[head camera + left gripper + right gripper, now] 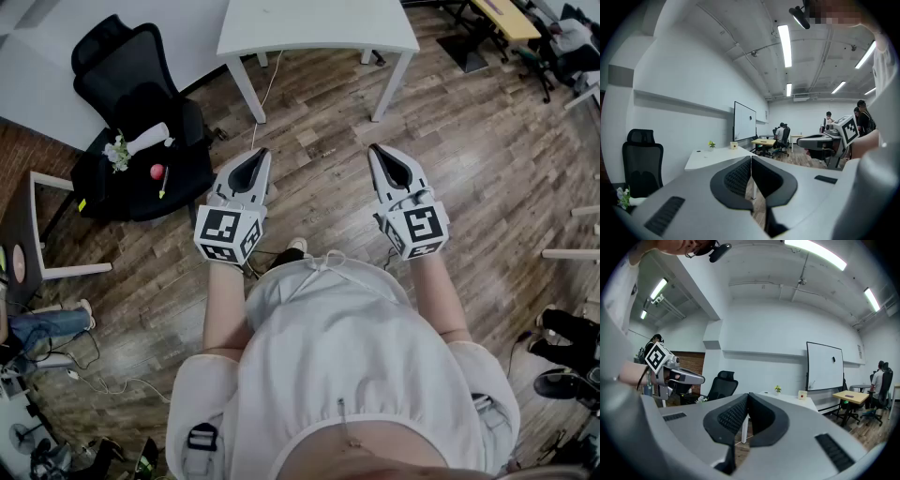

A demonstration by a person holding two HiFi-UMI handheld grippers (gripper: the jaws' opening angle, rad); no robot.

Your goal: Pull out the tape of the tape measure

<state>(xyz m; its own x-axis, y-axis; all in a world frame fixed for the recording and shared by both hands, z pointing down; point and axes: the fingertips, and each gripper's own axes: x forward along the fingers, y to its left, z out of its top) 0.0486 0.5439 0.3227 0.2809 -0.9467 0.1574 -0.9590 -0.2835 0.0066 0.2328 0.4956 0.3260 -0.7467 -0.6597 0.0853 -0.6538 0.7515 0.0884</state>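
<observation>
A person stands on the wooden floor [319,178] short of a white table [319,23], holding the left gripper [262,151] and the right gripper [373,147] level and side by side, both aimed at the table's near edge. Each pair of tongs is pressed fully together, pad against pad, with nothing caught between them; the two gripper views show only bare air ahead of the tips. The floor between the grippers and the table's front legs lies open, and a clear gap of boards runs between the two tools.

Left of the table stands a black office chair [141,103], well apart from the left gripper. Its seat carries a white holder with a green sprig [141,143], a red ball [157,172] and a yellow-green pen [164,181], all lying close together. Nearer the person on that same side is a white-framed stand [37,225], with loose cables [84,370] on the floor beyond it.

On the tabletop's far end, by the wall, sit a small potted plant [711,144] and a pale box [734,146] with a red spot. Whether that box is the tape measure cannot be told, and no view shows one plainly. Behind the table a whiteboard [744,121] leans at the wall, and past it people sit at a yellow desk [764,141].
</observation>
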